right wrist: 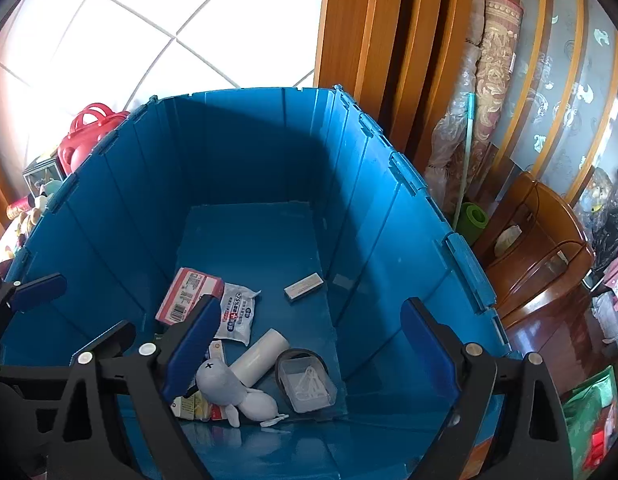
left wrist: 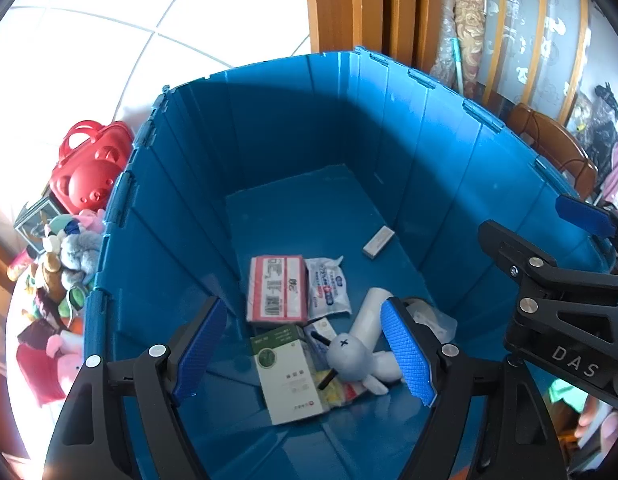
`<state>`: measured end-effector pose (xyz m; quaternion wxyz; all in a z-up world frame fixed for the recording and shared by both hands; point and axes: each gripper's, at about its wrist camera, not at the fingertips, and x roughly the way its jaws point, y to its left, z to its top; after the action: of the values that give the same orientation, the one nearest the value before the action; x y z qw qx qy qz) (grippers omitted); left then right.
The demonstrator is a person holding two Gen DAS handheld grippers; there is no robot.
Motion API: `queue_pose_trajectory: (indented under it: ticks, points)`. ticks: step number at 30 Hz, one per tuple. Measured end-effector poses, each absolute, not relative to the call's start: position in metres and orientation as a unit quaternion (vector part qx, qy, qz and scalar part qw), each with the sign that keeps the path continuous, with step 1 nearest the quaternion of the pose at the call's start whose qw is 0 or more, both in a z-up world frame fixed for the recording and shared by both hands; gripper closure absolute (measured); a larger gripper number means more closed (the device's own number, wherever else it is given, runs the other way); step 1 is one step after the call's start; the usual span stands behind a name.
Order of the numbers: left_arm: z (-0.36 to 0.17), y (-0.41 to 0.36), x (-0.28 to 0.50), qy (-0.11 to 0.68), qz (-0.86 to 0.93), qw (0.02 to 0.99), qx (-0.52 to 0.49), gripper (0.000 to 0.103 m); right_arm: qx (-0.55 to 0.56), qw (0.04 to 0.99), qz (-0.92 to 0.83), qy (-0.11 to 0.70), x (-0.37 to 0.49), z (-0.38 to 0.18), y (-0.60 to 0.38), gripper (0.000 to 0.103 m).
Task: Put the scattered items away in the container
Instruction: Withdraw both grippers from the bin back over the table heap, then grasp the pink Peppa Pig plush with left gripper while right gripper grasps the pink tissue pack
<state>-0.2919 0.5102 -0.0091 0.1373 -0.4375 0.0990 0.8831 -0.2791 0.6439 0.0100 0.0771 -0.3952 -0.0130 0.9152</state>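
A: What takes up most of the view?

B: The blue bin (left wrist: pixel 309 128), tall-walled and open at the top. Both grippers hang above its near rim, tilted down into it.

A: And their state?

B: The left gripper (left wrist: pixel 305 354) has its jaws spread apart with nothing between the pads; bin contents only show through the gap far below. The right gripper (right wrist: pixel 313 354) stands spread wider still, also empty.

A: What lies in the bin?

B: All on its floor, toward the near end. Largest is the pink-and-white box (left wrist: pixel 276 290), lying flat, with the wipes packet (left wrist: pixel 327 288) touching its right edge. Nearer than that box, the green-and-white box (left wrist: pixel 289 372) lies flat. A grey plush bunny (left wrist: pixel 359 354) sprawls just right of it, head on that box's edge. A white tube (right wrist: pixel 261 356) rests behind the bunny, and a clear plastic case (right wrist: pixel 307 384) sits to the tube's right.

A: Anything smaller?

B: A small grey flat box (left wrist: pixel 378 242), alone farther back, near the bin's right wall.

A: Outside the bin?

B: A red bag (left wrist: pixel 91 168) and a heap of plush toys (left wrist: pixel 65 264) against its left wall.
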Motion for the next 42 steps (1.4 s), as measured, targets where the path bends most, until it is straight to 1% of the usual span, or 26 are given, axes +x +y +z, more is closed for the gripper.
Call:
queue_pose_trajectory:
  ticks: [10, 12, 14, 21, 26, 30, 32, 34, 42]
  points:
    - [0.022, 0.462, -0.276, 0.083, 0.909, 0.117, -0.393, 0.023, -0.354, 0.049, 0.934, -0.018, -0.271, 0.04, 0.599, 0.01]
    - [0.028, 0.447, -0.274, 0.077, 0.914, 0.108, -0.384, 0.022, -0.344, 0.044, 0.938, -0.023, -0.27, 0.047, 0.584, 0.008]
    - [0.032, 0.427, -0.274, 0.068, 0.917, 0.098, -0.381, 0.022, -0.336, 0.037, 0.941, -0.029, -0.271, 0.052, 0.568, 0.005]
    - [0.034, 0.338, -0.274, 0.037, 0.923, 0.053, -0.379, 0.022, -0.324, -0.011, 0.944, -0.057, -0.278, 0.062, 0.483, 0.005]
    - [0.026, 0.257, -0.271, 0.029, 0.924, 0.013, -0.382, 0.022, -0.317, -0.048, 0.945, -0.061, -0.282, 0.061, 0.41, 0.005]
    - [0.01, 0.19, -0.272, 0.022, 0.917, -0.014, -0.399, 0.022, -0.324, -0.073, 0.941, -0.066, -0.287, 0.051, 0.346, 0.005]
    - [0.001, 0.157, -0.274, 0.021, 0.912, -0.026, -0.409, 0.022, -0.33, -0.083, 0.938, -0.068, -0.29, 0.042, 0.316, 0.001]
    - [-0.01, 0.129, -0.275, 0.021, 0.907, -0.036, -0.419, 0.022, -0.339, -0.092, 0.934, -0.069, -0.293, 0.031, 0.289, 0.0]
    - [-0.068, 0.04, -0.284, 0.005, 0.878, -0.067, -0.475, 0.022, -0.419, -0.106, 0.899, -0.065, -0.314, -0.046, 0.225, 0.0]
